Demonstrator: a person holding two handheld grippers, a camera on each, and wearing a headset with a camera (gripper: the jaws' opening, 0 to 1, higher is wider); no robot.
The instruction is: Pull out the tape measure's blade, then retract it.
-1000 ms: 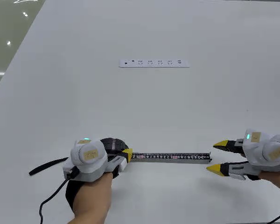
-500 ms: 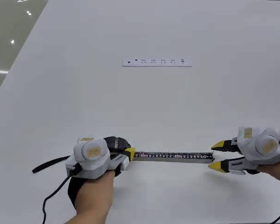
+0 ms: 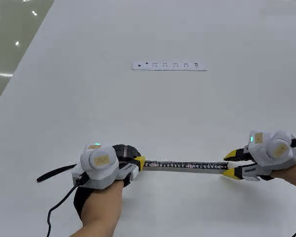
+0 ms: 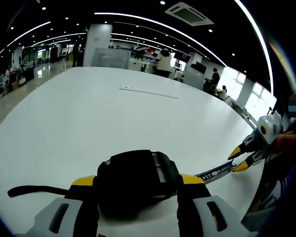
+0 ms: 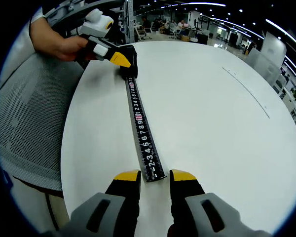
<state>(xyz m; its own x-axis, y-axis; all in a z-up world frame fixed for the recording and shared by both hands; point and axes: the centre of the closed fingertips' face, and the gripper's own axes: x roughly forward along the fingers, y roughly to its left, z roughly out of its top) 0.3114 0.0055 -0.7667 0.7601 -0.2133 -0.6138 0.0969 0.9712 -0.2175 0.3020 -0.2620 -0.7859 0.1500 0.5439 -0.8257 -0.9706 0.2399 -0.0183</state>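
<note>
Closing in: over the last second the right gripper [image 3: 230, 164] has moved left onto the free end of the blade [image 3: 185, 166]. Its jaws have narrowed from wide to a slim gap, one tip on each side of the end hook. The right gripper view shows the hook sitting level with the tips; probably not pinched yet, but contact is hard to call at this angle.

Left gripper [image 4: 138, 183] is clamped on the tape measure case [image 3: 124, 152], pinning it to the table [image 3: 138, 108] near the near edge, left of centre. The blade lies flat, out of the case and running right along that edge. The strap [image 3: 54, 173] trails left from the case.

Read: the blade is already pulled out. My guess is the right claw is taking the tip to guide it back in, or to pull more.

Power strip [image 3: 169, 65] sits well apart toward the far edge, not in play.
</note>
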